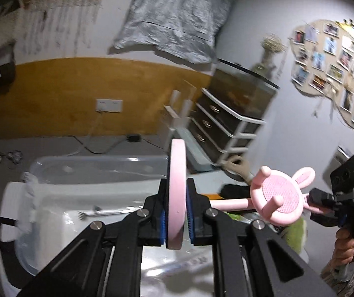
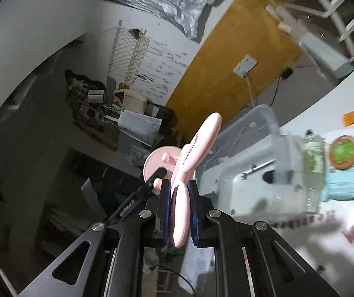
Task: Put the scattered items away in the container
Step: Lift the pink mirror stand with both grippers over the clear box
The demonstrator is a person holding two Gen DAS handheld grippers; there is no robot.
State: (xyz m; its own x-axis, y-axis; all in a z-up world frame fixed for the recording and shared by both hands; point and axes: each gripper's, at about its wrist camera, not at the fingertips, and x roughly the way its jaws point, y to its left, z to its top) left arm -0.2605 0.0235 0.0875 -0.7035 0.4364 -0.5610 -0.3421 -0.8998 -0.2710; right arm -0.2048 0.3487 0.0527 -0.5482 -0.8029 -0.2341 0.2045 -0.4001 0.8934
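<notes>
Your left gripper (image 1: 177, 212), black angular arms, silver screws, blue ribbed pads, your right gripper (image 2: 180, 212) alike

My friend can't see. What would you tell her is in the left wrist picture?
The left gripper pinches a flat pink disc on edge above a clear plastic bin. To the right, the right gripper holds a pink bunny-eared brush. Behind are a yellow and white wall, dark drawers and a photo board.

A drawer unit (image 1: 226, 123) stands beside a photo board (image 1: 338, 69); a wall socket (image 1: 109, 105) sits apart.
</notes>
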